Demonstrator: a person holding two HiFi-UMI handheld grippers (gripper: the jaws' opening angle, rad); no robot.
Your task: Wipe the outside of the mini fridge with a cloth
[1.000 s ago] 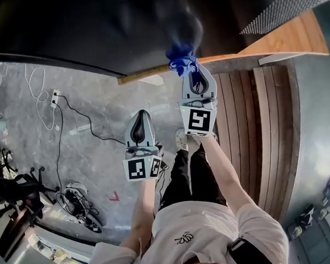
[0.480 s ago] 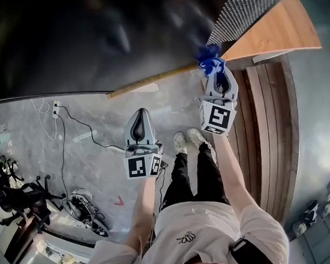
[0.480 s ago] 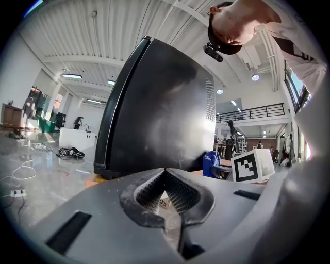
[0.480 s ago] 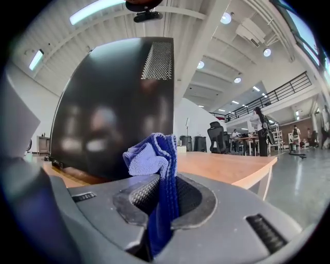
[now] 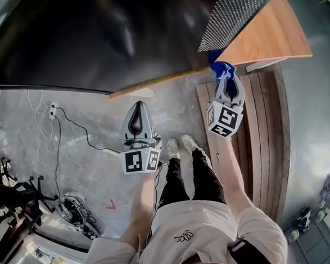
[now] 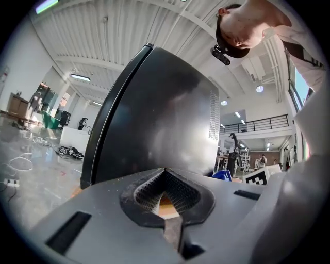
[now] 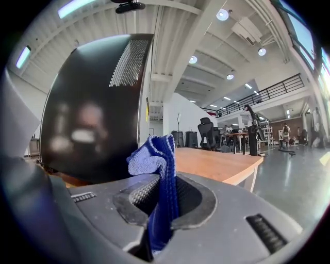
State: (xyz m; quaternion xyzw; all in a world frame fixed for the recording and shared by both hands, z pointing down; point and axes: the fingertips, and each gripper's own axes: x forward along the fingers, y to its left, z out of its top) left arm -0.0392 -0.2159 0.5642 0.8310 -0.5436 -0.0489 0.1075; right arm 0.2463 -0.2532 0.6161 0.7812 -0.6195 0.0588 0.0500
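Jaws: left gripper (image 5: 137, 112) clenched, empty, off the mini fridge (image 5: 91, 43) | right gripper (image 5: 225, 80) clamped on blue cloth (image 5: 221, 69) | delta: cloth has slid right along fridge's bottom edge to vented corner by wooden table (image 5: 271, 36) | this pass likely done.

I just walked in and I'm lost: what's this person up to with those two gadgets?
A person seems to be wiping a glossy black mini fridge that stands on a wooden table. The right gripper is clamped on a crumpled blue cloth, held at the fridge's corner near its perforated vent panel. The left gripper is shut and empty, raised near the fridge's side.
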